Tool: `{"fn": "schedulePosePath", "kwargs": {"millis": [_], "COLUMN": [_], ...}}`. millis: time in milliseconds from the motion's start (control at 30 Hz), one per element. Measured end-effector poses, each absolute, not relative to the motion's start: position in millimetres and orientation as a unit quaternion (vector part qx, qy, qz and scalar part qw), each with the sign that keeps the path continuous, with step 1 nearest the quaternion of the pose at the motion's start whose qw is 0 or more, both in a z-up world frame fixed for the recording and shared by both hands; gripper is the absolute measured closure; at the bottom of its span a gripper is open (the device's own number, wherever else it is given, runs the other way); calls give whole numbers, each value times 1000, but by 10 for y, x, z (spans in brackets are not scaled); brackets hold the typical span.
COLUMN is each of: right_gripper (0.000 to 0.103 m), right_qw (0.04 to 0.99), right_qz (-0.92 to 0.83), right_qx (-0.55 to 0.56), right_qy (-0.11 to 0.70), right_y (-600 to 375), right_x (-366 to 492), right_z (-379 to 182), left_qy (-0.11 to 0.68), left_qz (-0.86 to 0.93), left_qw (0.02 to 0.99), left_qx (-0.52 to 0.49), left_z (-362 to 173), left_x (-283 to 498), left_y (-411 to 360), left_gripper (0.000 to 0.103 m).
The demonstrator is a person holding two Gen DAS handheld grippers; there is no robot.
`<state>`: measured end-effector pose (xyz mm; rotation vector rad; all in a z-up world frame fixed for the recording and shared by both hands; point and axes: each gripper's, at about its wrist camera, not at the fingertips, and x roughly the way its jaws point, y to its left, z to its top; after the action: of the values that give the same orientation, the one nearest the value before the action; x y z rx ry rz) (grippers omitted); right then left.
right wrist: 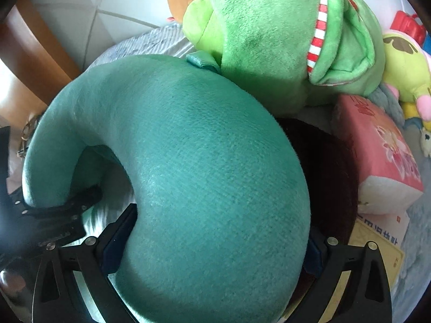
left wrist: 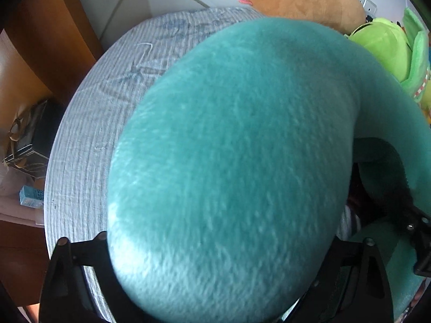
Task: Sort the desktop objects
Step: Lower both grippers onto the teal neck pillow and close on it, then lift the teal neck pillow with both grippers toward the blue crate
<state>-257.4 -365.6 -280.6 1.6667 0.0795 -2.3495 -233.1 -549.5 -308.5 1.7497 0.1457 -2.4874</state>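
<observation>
Your left wrist view looks steeply down, very close on one arm of the teal neck pillow (left wrist: 229, 161), with the striped cloth (left wrist: 89, 140) to its left. Your right wrist view looks steeply down too, equally close on the other arm. Both share the pillow and the green plush (right wrist: 269, 27).

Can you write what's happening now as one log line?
left gripper: gripping teal neck pillow | right gripper: gripping same pillow | beside it: green plush toy
</observation>
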Motion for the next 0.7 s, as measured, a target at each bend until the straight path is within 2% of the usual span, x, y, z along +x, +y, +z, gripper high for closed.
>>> {"fn": "schedulePosePath", "kwargs": {"millis": [133,300,700], "right_gripper": [3,13,14], "right_qw": [136,145,160], "right_qz": [-812,-825,-877], "right_qx": [567,545,451], "right_qy": [33,41,41], "right_y": [-3642,-3593,-3298], "right_x": [-2553,-2394,-1749], "right_z": [-2807,-2615,-1503], "left_qy": [54,52,54], "left_qz": [-819,-834,-878], "left_qw": [60,75,73], "left_qx": [568,544,470], "left_z": [-2986,-2650,-1549], "left_x": [-2250,-2019,-1345], "left_y": [-5471,-5415,-5182], "left_gripper": [19,20,20]}}
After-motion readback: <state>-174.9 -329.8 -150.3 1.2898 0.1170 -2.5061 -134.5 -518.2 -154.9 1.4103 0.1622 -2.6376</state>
